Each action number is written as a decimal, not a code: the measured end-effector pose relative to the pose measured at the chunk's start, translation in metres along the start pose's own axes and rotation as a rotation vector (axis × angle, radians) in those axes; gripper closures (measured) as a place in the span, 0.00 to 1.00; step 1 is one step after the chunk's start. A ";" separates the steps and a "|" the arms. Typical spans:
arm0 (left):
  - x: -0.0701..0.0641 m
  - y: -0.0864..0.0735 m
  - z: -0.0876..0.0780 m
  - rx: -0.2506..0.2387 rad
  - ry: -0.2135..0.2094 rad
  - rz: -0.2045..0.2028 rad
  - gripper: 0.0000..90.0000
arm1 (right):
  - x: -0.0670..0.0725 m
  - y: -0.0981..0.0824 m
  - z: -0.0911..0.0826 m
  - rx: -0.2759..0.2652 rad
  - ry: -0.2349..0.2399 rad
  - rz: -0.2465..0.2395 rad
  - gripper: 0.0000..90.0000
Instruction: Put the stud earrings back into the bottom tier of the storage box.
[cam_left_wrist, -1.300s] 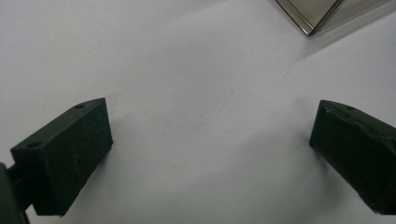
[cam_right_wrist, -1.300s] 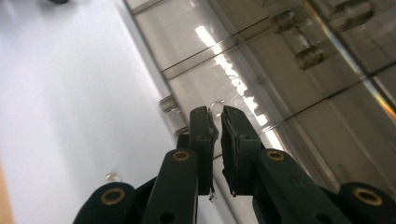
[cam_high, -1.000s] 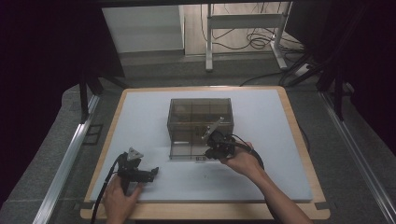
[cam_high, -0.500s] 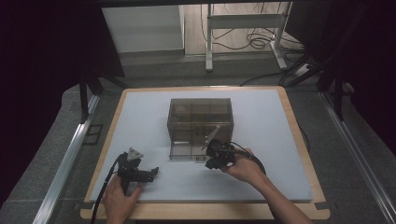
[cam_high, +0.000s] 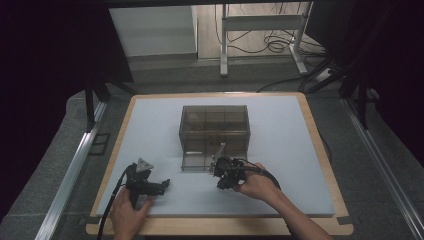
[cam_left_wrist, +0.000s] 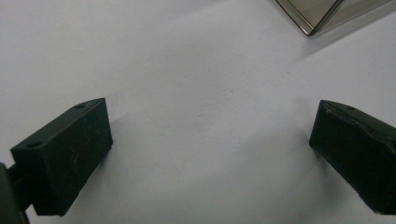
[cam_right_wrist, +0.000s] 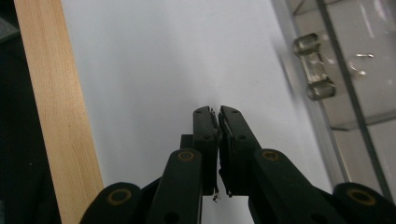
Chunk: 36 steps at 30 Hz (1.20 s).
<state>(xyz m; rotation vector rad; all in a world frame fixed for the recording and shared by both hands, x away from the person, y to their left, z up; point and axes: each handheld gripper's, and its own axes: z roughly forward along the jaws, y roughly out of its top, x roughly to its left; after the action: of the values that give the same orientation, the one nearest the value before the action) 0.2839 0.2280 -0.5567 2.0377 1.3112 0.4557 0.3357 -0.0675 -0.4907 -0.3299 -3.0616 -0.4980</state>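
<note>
Your right tongs (cam_high: 223, 176), pressed together on nothing visible, sit just before the clear box (cam_high: 215, 135) mid-counter, by its front wall's latch (cam_right_wrist: 314, 67). Your left tongs (cam_high: 161, 186) rest spread near the front-left corner. Next likely calls for working that latch.

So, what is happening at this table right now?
A person works at a white mat with a gripper in each hand. The right gripper, jaws shut with nothing visible between them, sits at the front of a clear compartment box. The left gripper, jaws wide open, rests on the mat, apart from the box.
</note>
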 end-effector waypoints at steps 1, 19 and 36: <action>0.000 0.000 0.000 0.002 0.000 0.002 0.00 | 0.001 0.001 0.001 0.002 0.003 -0.001 0.92; 0.000 0.000 0.000 0.001 0.000 0.002 0.00 | 0.009 0.011 0.016 0.068 -0.051 -0.035 0.94; 0.000 0.000 0.000 0.004 0.000 0.004 0.00 | 0.002 0.009 0.003 0.025 0.000 -0.013 0.96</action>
<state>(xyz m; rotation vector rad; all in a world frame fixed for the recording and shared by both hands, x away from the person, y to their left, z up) 0.2839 0.2283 -0.5565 2.0438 1.3088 0.4550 0.3355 -0.0572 -0.4909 -0.3094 -3.0691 -0.4604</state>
